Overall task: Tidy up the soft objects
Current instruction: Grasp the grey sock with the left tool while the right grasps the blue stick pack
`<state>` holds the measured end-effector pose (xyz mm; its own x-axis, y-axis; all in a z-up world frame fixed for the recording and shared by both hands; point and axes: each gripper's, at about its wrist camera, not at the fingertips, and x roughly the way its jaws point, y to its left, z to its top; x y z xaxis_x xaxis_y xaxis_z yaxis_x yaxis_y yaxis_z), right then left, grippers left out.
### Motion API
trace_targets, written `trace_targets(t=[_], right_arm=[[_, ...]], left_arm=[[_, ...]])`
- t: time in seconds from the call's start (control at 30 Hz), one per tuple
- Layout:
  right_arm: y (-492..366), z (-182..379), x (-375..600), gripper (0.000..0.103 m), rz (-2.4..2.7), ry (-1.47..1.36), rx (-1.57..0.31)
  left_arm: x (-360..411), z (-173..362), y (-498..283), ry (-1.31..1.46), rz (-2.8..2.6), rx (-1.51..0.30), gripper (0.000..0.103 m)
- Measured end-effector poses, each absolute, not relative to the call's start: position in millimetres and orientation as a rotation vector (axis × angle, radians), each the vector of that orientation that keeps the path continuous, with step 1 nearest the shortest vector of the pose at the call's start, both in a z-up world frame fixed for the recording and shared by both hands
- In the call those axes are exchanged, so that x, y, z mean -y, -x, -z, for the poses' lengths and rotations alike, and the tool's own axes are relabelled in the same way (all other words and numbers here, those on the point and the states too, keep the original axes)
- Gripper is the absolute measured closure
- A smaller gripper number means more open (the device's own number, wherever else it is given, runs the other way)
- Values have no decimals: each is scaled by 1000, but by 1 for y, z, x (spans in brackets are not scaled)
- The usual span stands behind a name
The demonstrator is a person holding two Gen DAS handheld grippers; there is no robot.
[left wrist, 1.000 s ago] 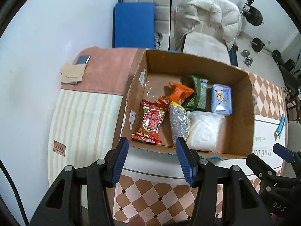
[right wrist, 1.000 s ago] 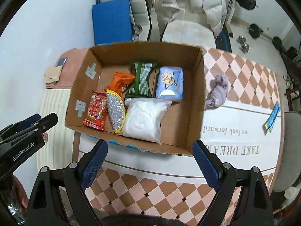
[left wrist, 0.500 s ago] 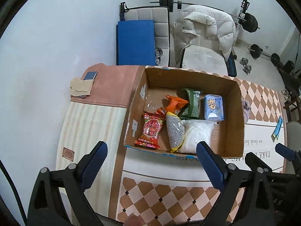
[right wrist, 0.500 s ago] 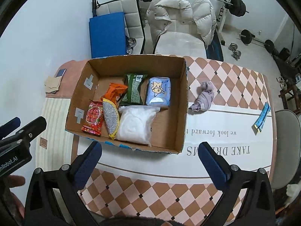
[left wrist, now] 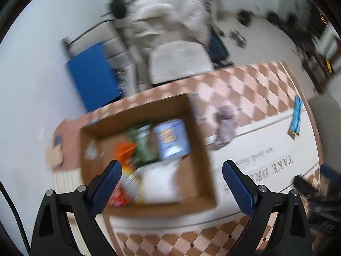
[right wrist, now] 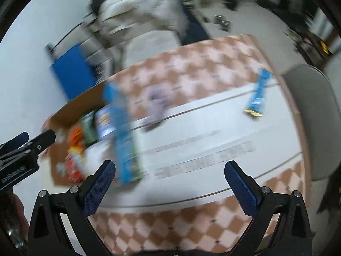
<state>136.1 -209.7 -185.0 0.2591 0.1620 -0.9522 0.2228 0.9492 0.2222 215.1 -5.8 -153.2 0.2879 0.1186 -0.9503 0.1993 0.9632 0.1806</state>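
Both views are motion-blurred. An open cardboard box (left wrist: pixel 198 147) on the table holds a blue pack (left wrist: pixel 171 138), a green pack (left wrist: pixel 142 145), an orange pack (left wrist: pixel 123 151), a red pack (left wrist: pixel 116 198) and a white soft bag (left wrist: pixel 159 183). A grey cloth bundle (left wrist: pixel 226 123) lies on the table right of the box; it also shows in the right wrist view (right wrist: pixel 156 102). A blue snack bar (right wrist: pixel 256 98) lies further right. My left gripper (left wrist: pixel 171 179) is open and empty above the box's near side. My right gripper (right wrist: pixel 169 183) is open and empty above the tablecloth.
The table has a checked and lettered cloth (right wrist: pixel 191 155). A chair with a white jacket (left wrist: pixel 170 27), a blue panel (left wrist: pixel 93 74) and weights on the floor stand behind it. A grey chair (right wrist: pixel 309 115) is at the table's right end.
Both grippers have swung to the right and tilted; the box has shifted left in both views. The cloth bundle and the blue bar are now more central. Both stay open.
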Motion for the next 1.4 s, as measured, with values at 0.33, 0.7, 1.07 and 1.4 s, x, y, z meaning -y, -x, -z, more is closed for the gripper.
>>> trace_targets(t=[0.33, 0.7, 1.07, 1.4], right_arm=[[-215, 264, 377, 0, 242, -441, -1434], [-279, 383, 435, 7, 295, -562, -1645], [-296, 414, 423, 53, 323, -468, -1687], [-261, 361, 344, 83, 138, -404, -1618]], left_arm=[[118, 295, -321, -475, 175, -1587, 6], [132, 398, -345, -400, 151, -1857, 6], [134, 397, -343, -265, 159, -1843, 69], [107, 333, -275, -79, 202, -1701, 71]])
